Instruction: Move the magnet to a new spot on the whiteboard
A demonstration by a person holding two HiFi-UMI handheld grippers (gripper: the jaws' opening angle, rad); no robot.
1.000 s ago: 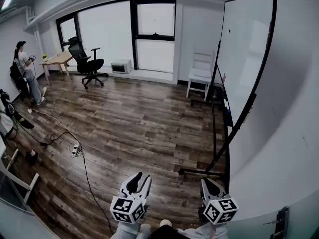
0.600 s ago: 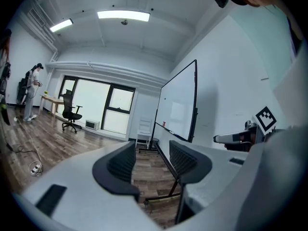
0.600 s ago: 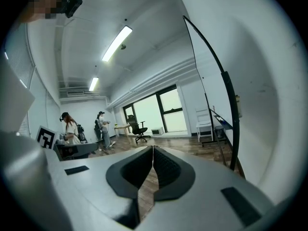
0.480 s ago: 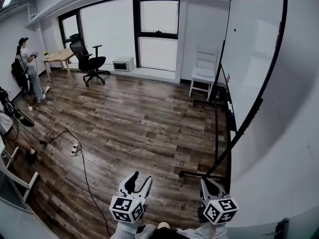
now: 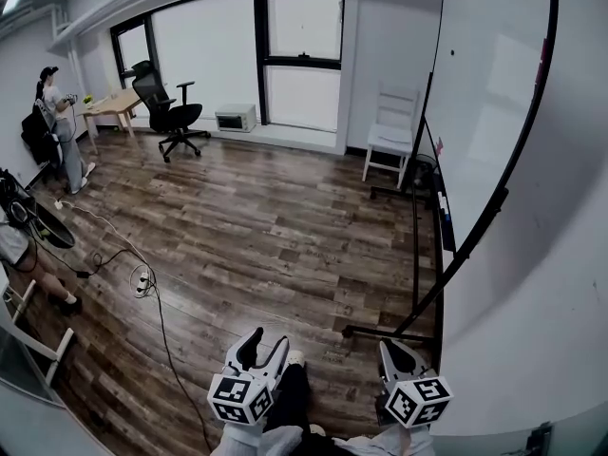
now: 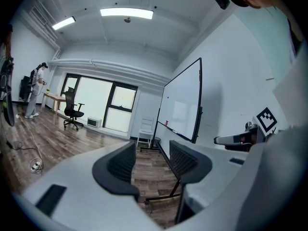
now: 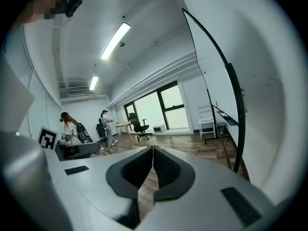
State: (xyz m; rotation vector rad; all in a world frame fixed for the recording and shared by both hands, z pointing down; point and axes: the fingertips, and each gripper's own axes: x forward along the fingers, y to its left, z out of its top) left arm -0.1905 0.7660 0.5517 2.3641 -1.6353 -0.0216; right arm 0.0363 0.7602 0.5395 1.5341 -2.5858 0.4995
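- The magnet (image 5: pixel 452 52) is a small dark dot high on the whiteboard (image 5: pixel 484 122), near the top edge. Seen from the head, it lies at about 1 o'clock from both grippers and well apart from them.
- The left gripper (image 5: pixel 263 342) is held low at 6 o'clock. Its jaws are spread wide with only floor showing between them, so it holds nothing.
- The right gripper (image 5: pixel 395 350) is beside it at about 5 o'clock, near the foot of the whiteboard's stand. Its jaws are pressed together tip to tip, with nothing caught between them.
- There is one magnet, one whiteboard and two grippers.
- One white chair (image 5: pixel 391 141) stands at 12 to 1 o'clock, just left of the whiteboard.
- One black office chair (image 5: pixel 166 112) and one wooden desk (image 5: pixel 109 107) stand at 10 to 11 o'clock, with one person (image 5: pixel 52 126) standing by the desk.
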